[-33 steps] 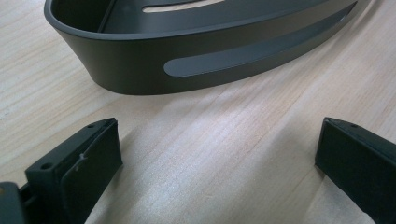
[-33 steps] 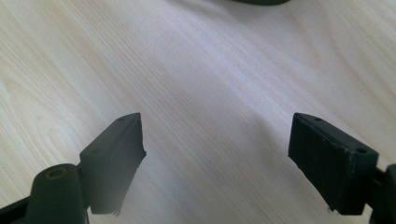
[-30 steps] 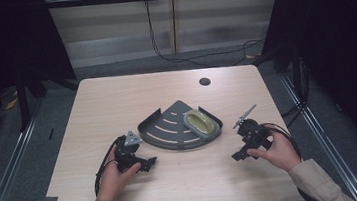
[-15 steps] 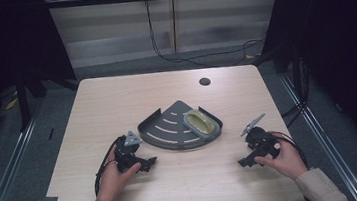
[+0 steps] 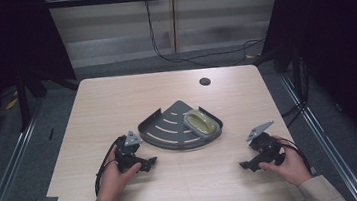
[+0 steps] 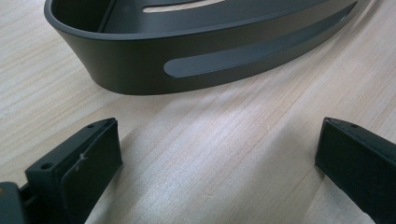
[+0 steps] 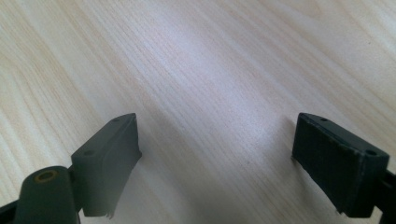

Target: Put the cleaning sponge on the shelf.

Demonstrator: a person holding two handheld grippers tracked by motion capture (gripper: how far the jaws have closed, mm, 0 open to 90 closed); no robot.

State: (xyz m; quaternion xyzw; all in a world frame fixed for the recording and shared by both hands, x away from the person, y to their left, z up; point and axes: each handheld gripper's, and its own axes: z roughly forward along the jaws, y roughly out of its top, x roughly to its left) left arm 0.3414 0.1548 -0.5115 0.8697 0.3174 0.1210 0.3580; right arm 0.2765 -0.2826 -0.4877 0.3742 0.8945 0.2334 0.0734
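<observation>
**Ana:** While both hands rest on the near part of the table, what are the grippers doing?

**Ben:** Nearest to us, the left gripper sits with its jaws wide apart and nothing between them. In the left gripper view the dark corner tray lies just ahead of those jaws, apart from them. The right gripper is well off to the tray's right, over bare wood; its jaws have just been opening and stand wide, also empty.

**Ana:** And the tray itself?

**Ben:** Mid-table, a fan-shaped dark corner tray with slots in its floor and a low curved wall. A yellowish soap-like bar lies inside, at its right end.

**Ana:** How would each handle?

**Ben:** I'd judge the tray stiff and fairly light, plastic or thin metal. Its smooth wall could slide, so pinch across the rim, one jaw inside, one outside, by the long slot. The bar looks rounded and possibly slick; take it across its narrow width, gently.

**Ana:** Farther back?

**Ben:** A small dark hole in the tabletop, then cables on the floor beyond.
</observation>
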